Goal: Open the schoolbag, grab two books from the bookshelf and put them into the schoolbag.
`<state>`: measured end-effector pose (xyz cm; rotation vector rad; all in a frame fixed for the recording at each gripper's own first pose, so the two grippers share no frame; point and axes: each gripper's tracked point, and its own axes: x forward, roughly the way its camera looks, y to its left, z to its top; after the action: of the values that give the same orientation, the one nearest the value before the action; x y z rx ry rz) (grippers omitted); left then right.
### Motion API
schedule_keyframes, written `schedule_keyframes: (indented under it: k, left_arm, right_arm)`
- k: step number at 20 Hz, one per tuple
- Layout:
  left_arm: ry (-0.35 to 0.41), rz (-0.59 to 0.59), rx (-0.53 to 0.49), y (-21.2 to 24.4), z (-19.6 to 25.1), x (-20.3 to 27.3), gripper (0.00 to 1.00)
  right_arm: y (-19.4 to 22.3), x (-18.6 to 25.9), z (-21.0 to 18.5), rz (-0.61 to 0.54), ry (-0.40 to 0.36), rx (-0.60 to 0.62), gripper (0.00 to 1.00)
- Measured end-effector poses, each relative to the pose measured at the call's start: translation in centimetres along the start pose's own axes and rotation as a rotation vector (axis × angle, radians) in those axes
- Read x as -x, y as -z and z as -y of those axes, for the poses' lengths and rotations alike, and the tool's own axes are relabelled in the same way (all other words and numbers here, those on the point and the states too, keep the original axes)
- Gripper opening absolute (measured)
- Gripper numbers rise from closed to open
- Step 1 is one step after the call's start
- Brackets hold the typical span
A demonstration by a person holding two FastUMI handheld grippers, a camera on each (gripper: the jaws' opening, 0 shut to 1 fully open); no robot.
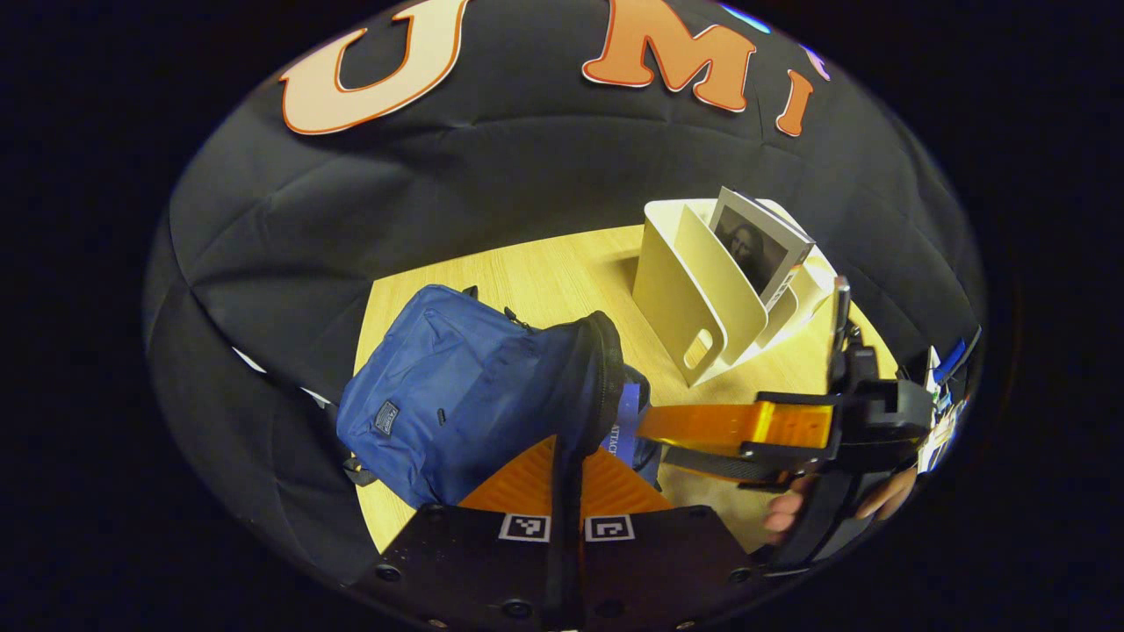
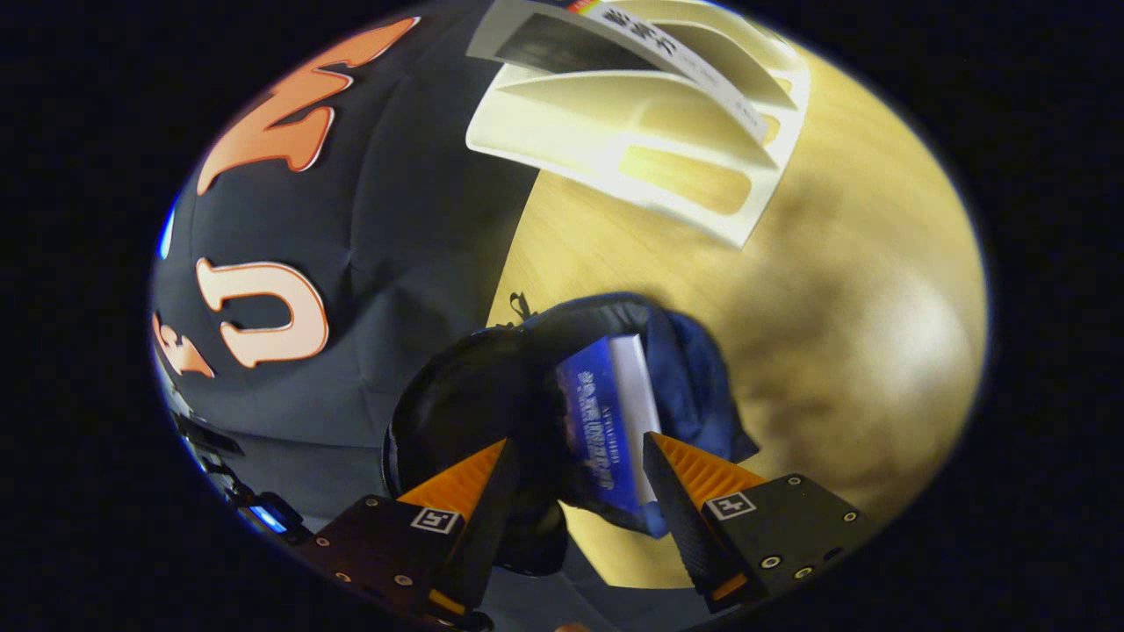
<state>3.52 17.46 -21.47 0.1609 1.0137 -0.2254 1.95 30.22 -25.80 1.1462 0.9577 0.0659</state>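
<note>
The wooden surface carries the blue schoolbag, mouth open, and beyond it the white bookshelf with one book upright. The left gripper is clenched on the bag's rim. The right gripper, jaws spread, straddles a blue book half inside the bag.

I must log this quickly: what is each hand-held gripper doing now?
Left hand-held gripper: shut on the schoolbag flap.
Right hand-held gripper: open, blue book between its fingers.
</note>
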Motion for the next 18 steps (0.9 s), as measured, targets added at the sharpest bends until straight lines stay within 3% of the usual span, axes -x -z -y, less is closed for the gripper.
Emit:
schedule_keyframes:
  k: [3, 8, 15, 18]
  left_arm:
    - [-0.004, -0.005, -0.024, 0.3, 0.4, -0.4, 0.0]
    - [-0.008, -0.011, -0.022, 0.8, 0.9, -0.9, 0.0]
    - [-0.033, -0.016, -0.037, 0.7, 0.9, -1.1, 0.0]
    - [-0.049, -0.018, -0.042, 0.4, 0.7, -0.9, 0.0]
  right_arm:
    - [-3.7, 3.4, 1.2, 0.085, 0.059, 0.158, 0.85]
    - [-10.2, 9.5, 2.8, 0.216, 0.222, 0.468, 0.85]
    - [-18.0, 14.3, 0.7, 0.217, 0.389, 0.797, 0.86]
    - [-21.1, 14.8, -1.4, 0.17, 0.416, 0.88, 0.86]
